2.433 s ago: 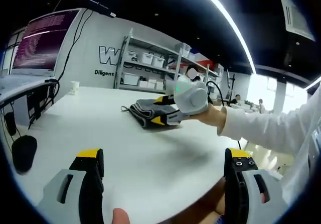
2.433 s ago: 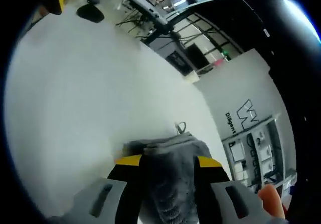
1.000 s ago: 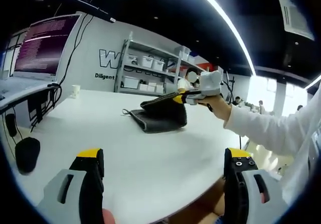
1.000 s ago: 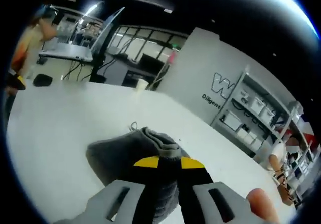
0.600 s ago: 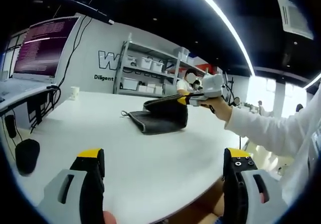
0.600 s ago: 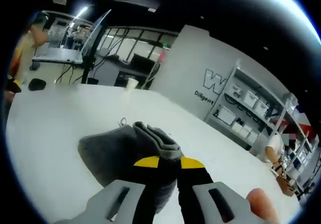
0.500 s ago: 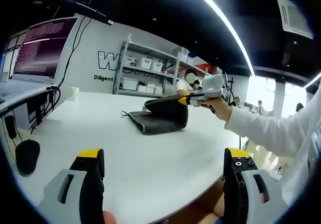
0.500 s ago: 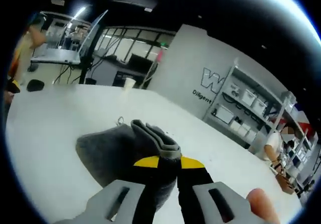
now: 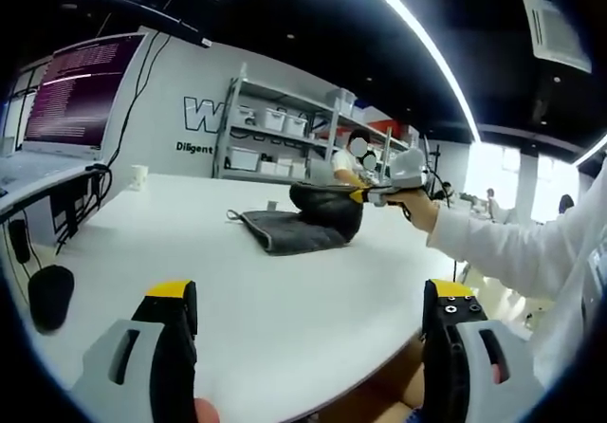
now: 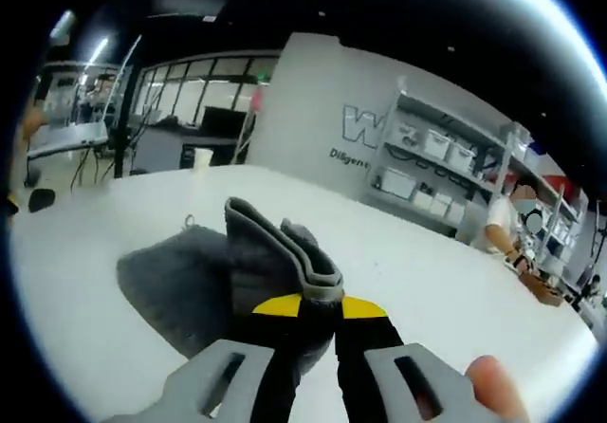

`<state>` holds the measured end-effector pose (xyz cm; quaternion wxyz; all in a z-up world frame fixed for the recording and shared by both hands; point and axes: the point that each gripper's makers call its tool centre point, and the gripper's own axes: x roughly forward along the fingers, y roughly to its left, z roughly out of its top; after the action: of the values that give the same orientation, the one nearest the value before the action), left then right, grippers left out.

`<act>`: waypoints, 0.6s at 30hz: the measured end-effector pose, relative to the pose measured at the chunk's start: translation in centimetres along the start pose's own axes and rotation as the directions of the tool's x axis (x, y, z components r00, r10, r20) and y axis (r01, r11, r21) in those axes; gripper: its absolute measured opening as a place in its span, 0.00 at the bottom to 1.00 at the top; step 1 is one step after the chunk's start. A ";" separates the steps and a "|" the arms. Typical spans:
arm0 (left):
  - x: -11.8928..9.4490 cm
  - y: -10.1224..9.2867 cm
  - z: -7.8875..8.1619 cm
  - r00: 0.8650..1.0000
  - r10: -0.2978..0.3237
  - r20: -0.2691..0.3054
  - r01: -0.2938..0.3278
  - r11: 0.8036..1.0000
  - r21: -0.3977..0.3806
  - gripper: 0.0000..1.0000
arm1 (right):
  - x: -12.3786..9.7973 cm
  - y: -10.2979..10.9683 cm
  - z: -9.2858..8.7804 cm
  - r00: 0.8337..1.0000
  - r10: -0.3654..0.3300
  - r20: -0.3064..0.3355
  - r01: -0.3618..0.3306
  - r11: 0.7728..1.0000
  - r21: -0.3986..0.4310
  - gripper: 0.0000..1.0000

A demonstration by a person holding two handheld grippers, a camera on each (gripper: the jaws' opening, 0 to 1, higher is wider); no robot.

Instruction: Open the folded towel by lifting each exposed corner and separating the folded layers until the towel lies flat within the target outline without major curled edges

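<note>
The white table [image 9: 285, 281] spreads across the whole lower half of the left gripper view, with bare surface on every side of the grey towel [image 9: 285, 230]. Its near edge curves along the bottom right. In the right gripper view the tabletop runs wide to the left and right of the cloth as well. Along the far wall, upper centre, stands a shelving rack [image 9: 275, 138] with white bins. A monitor [image 9: 81, 91] glows at the upper left, a paper cup [image 9: 139, 176] sits near the table's far left edge, and a dark mouse [image 9: 47, 295] lies low at the left.

A white-sleeved arm [image 9: 512, 252] reaches in from the right of the left gripper view, stretched out over the table. Its hand [image 9: 414, 205] grips the right gripper [image 9: 358, 194] level, well above the surface, centre-right of the frame.

That right gripper is pinching the towel: in the right gripper view its yellow-tipped jaws are pressed together on a stack of folded layers at bottom centre. The layers rise up and away from the tips toward frame centre, and the rest of the cloth drapes down to the table at the left. A small loop sticks up at the towel's far left edge.

The left gripper [image 9: 308, 304] sits low in its own view with jaws spread wide and nothing between them. It stays well apart from the towel, which lies mid-table just above frame centre.
</note>
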<state>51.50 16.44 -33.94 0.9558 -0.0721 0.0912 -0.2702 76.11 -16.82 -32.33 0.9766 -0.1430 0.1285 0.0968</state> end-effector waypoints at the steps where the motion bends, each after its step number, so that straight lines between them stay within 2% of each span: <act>1: 0.0 0.0 0.0 1.000 -0.001 0.001 0.001 1.000 0.000 0.98 | 0.0 -0.2 -0.2 1.000 0.000 -0.001 0.000 1.000 0.013 0.06; 6: 0.2 -0.2 -0.1 1.000 -0.004 -0.004 0.004 1.000 0.003 0.98 | -0.3 -2.2 -1.8 0.999 -0.033 -0.005 0.034 0.992 0.122 0.06; 9: 0.3 -0.3 -0.1 1.000 -0.008 -0.007 0.008 1.000 0.003 0.98 | -0.3 -3.3 -3.0 0.998 -0.057 -0.019 0.060 0.978 0.198 0.06; 13: 0.4 -0.4 -0.1 1.000 -0.010 -0.010 0.010 1.000 0.005 0.98 | -0.5 -4.6 -5.1 0.996 -0.079 -0.047 0.090 0.934 0.345 0.05; 18: 0.5 -0.4 -0.2 1.000 -0.011 -0.017 0.011 1.000 0.006 0.98 | -0.7 -5.4 -8.1 0.991 -0.085 -0.106 0.125 0.877 0.464 0.05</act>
<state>51.69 15.79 -34.17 0.9536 -0.0674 0.0983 -0.2764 74.91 -24.42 -38.24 0.9798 0.0870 0.1801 0.0039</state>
